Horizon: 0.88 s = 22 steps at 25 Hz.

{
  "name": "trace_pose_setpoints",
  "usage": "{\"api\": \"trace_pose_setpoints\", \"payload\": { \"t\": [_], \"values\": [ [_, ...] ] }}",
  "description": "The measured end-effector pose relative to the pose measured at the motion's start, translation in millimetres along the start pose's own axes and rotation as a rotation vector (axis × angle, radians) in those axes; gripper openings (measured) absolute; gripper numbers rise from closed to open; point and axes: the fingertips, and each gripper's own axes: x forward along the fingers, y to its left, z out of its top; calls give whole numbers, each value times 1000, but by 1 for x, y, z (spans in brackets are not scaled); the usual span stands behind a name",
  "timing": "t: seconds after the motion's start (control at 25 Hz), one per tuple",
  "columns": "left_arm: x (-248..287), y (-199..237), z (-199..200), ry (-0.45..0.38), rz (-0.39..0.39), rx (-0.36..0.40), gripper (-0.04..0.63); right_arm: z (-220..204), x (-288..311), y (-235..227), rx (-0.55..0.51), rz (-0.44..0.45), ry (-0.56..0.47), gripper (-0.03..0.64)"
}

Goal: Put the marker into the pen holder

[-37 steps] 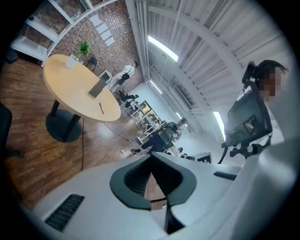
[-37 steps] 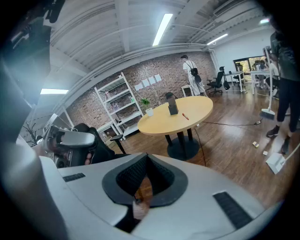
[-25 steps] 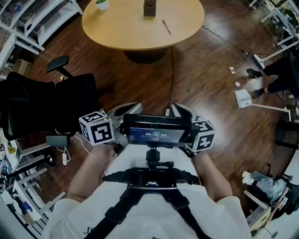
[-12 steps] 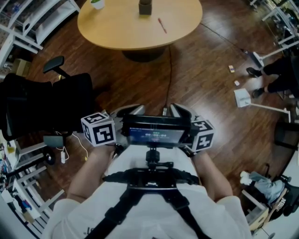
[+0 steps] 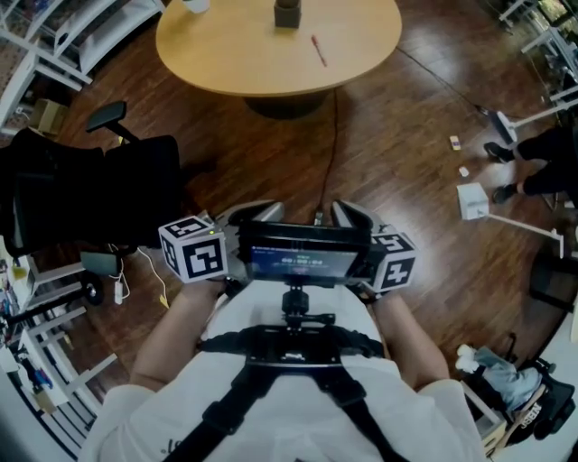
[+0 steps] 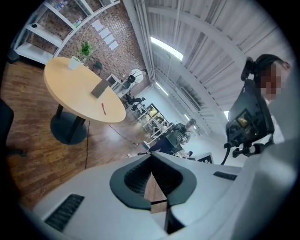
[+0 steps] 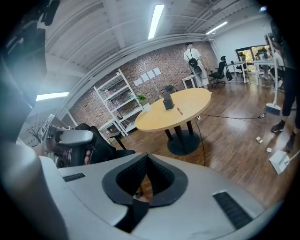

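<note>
Left gripper [image 5: 251,215] and right gripper [image 5: 350,215]: both closed, empty, held before the torso.
They sit side by side at one height, pointing forward and slightly down. In each gripper view the jaws meet at the tips with nothing between them. Left forearm [image 5: 172,334] and right forearm [image 5: 412,339] are bent, elbows close in.

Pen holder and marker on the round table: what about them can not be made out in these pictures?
Pen holder: the head view's top edge cuts it off; in both gripper views it is too small, so its contents cannot be told.
Marker: a thin red line in every view, too small to show its cap or tip.
</note>
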Motion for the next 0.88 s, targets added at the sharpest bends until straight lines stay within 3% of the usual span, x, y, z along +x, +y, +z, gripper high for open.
{"api": "trace_pose_setpoints", "payload": {
  "t": [0.2, 0.44, 0.88],
  "values": [
    [-16, 19, 14, -30, 29, -31, -6, 8, 14, 6, -5, -3, 0, 9],
    [-16, 56, 54, -39, 13, -36, -6, 39, 48, -5, -17, -88, -48, 9],
    [-11, 124, 191, 16, -67, 4, -2, 141, 146, -15, 54, -226, -105, 17]
  ]
}}
